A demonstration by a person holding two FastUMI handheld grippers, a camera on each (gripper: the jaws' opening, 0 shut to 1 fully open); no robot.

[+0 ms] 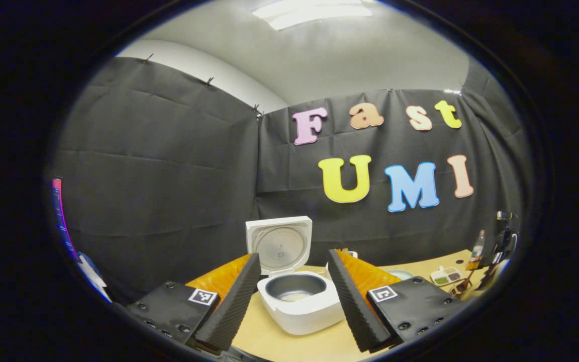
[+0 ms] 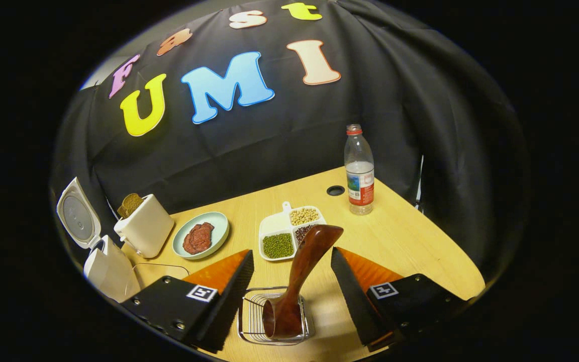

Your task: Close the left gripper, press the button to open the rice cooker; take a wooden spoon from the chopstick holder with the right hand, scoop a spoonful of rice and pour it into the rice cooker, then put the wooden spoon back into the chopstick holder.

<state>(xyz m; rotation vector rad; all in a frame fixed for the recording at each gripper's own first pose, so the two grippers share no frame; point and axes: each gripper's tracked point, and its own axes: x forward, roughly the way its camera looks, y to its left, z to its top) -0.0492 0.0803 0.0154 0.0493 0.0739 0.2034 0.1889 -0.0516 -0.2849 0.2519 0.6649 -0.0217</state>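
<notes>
Currently cooker lid up; dark spoon stands in wire holder; both grippers spread, empty.

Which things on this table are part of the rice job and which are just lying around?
For the job: rice cooker, lid open; wooden spoon in the wire holder; divided dish of grains; right gripper, open.

Lying about: toaster with toast, plate, bottle.
</notes>
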